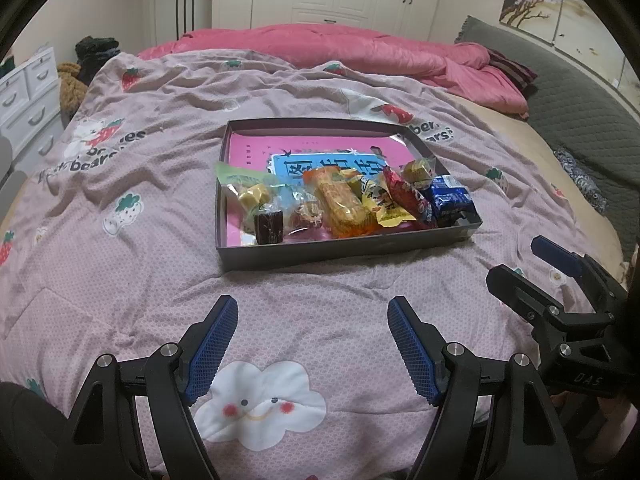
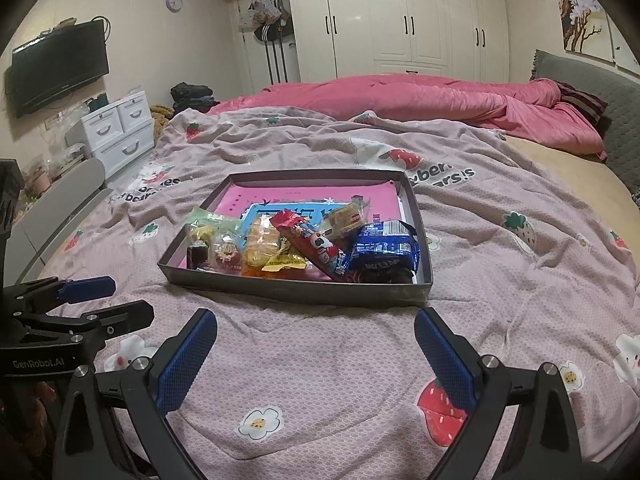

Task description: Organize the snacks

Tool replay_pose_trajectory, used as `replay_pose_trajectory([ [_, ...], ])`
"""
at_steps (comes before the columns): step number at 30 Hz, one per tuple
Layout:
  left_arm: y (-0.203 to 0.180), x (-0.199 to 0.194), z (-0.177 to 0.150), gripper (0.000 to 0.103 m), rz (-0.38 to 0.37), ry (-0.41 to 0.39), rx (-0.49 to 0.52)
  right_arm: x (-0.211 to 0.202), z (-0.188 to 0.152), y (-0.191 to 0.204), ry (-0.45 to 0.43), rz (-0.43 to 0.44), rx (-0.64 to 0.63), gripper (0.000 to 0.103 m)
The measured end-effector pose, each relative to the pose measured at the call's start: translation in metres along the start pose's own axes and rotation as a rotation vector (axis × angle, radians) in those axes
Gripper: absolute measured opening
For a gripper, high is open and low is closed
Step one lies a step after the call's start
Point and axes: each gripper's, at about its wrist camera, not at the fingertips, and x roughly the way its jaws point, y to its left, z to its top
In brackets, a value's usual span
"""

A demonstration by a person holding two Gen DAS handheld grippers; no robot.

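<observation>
Pink bedspread [image 1: 312, 320] — left tongs [image 1: 312, 308], right tongs [image 2: 316, 322] agape, empty

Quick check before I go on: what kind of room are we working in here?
A bedroom, most likely: the snack tray sits on a bed under a strawberry-print blanket, with a pink quilt behind it and white wardrobes along the far wall.

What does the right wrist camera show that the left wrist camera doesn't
Only the right wrist view shows the wall television and the round clock. Only the left wrist view shows the smiling cloud print on the blanket. Both show the dark tray of snacks, the blue cookie pack, the pink quilt, and both tools open: left tool, right tool.
</observation>
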Motion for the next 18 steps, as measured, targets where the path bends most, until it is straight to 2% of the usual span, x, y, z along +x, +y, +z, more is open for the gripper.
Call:
replay_pose_trajectory([
  [18, 0.0017, -0.0018, -0.0002, 0.079, 0.027, -0.003, -0.002, -0.0003, 0.0000, -0.0002, -0.001, -0.001, 0.000, 0.100],
])
